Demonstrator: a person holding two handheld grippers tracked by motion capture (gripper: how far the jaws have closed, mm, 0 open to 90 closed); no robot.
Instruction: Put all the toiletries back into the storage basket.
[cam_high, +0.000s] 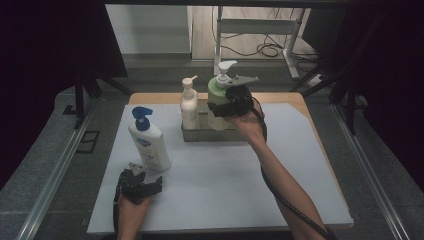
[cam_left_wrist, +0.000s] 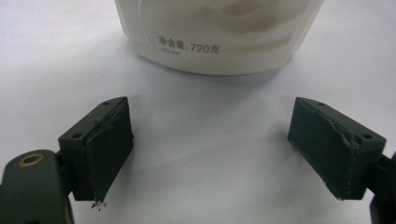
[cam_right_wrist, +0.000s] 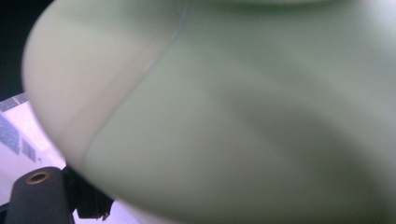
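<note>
- Gripping the green pump bottle (cam_high: 218, 100), the right gripper (cam_high: 225, 107) holds it at the metal tray (cam_high: 200, 134), beside a small white bottle (cam_high: 189, 107).
- Left gripper (cam_left_wrist: 210, 144) rests with jaws apart and empty, before the blue-capped bottle (cam_high: 148, 142), apparently next to go.
- Its label reads "720".

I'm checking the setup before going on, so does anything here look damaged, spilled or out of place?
No spill or tipped bottle. One flaw: the left gripper has worn pads, ragged along the edges, with a frayed bit hanging from the lower tip. The blue-pump bottle stands upright ahead of it; the right gripper holds the green bottle at the metal tray.
</note>
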